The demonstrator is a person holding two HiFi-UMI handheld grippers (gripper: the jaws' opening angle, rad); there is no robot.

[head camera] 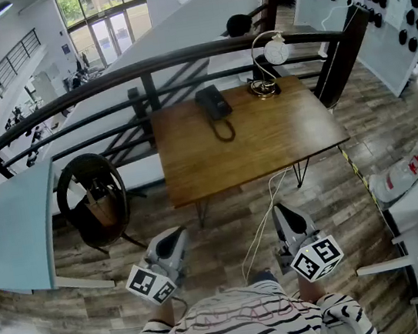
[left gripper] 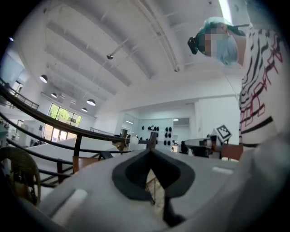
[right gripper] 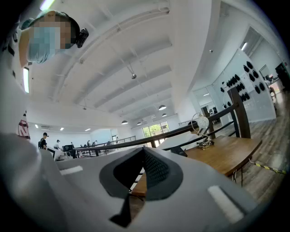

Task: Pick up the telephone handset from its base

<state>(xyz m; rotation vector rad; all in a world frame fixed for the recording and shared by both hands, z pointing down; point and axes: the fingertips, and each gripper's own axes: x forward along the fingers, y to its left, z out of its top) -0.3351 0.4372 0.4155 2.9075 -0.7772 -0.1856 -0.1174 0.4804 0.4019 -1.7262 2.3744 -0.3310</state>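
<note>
My left gripper (head camera: 175, 241) and right gripper (head camera: 285, 219) were both closed right up, holding nothing, while the telephone handset (head camera: 211, 100) lay docked at 12 o'clock, far across the table (head camera: 268, 146) — light, stiff, slick plastic, I judged, best pinched across its narrow middle.

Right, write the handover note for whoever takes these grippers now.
Left gripper: shut, empty, held low, short of the wooden table.
Right gripper: shut, empty, likewise.
Telephone: near the table's far edge, handset seemingly on its base, cord looping in front.
Done: nothing yet.
Left: step up, open a gripper, grip the handset, lift it off the base.
</note>
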